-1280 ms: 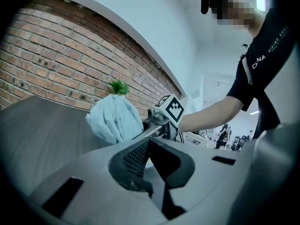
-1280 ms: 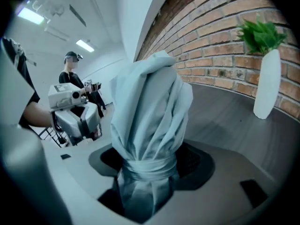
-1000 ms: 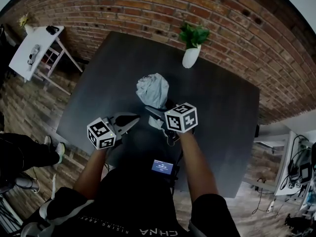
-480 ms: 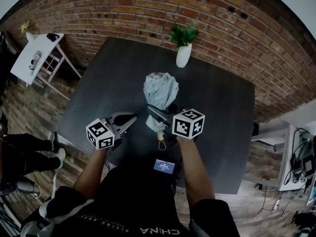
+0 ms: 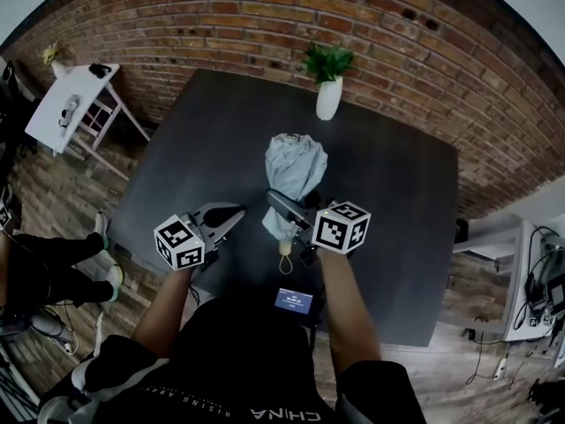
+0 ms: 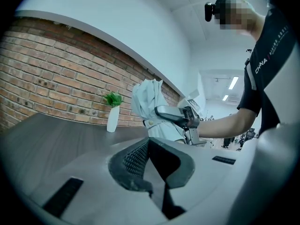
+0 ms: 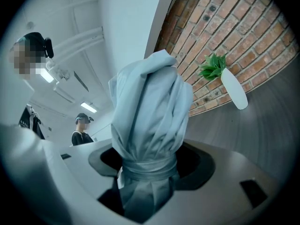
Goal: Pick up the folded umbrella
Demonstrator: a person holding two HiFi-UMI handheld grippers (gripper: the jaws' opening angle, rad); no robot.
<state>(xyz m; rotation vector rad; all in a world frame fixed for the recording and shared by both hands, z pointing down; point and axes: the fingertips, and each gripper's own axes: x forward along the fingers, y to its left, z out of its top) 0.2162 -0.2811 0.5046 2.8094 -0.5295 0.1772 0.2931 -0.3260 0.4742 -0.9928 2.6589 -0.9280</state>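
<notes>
Grey jaws of the right gripper point(image 5: 287, 208) are clenched on the folded umbrella point(image 5: 295, 170) at its strapped waist, where the bundle is narrowest and likely grips best. The fabric stands up past them, apparently clear of the bench point(image 5: 388, 193). Beside it the left gripper point(image 5: 231, 215) hangs empty, jaws pressed together. Farther off, a white vase point(image 5: 328, 100) stands by the brick wall point(image 5: 265, 25).

Office-like lab: brick wall point(image 5: 265, 25), dark table point(image 5: 388, 201), ceiling strip lights point(image 6: 233, 83), cabled equipment point(image 5: 540, 294).
</notes>
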